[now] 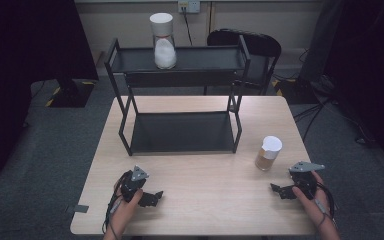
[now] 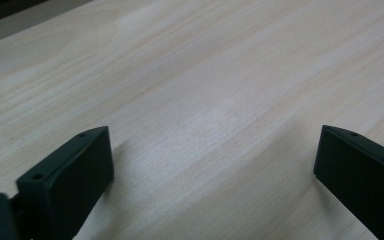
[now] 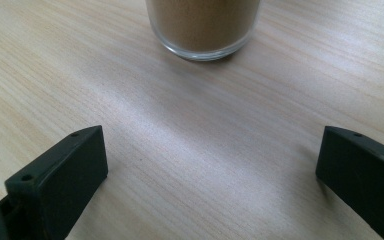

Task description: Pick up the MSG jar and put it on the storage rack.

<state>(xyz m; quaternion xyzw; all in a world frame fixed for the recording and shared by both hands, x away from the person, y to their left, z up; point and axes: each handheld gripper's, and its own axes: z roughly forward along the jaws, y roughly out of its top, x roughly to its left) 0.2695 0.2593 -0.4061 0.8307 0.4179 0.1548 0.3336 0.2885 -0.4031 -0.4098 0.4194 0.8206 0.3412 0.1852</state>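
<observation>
Resting on table (image 1: 205,175): jar of brown powder (image 1: 268,153) standing just right of black rack (image 1: 180,100). Right gripper (image 3: 212,165) facing jar, jaws apart, empty. Left gripper (image 1: 150,198) lying left of jar, jaws apart, empty.

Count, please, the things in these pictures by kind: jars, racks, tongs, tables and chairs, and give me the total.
Jars: 2, the white-filled jar on the rack's top shelf and the brown-filled jar on the table.
Racks: 1, the black rack.
Tongs: 2, the left tongs and the right tongs, both open.
Tables: 1, the wooden table.
Chairs: 1, the black chair.
Total: 7.
</observation>
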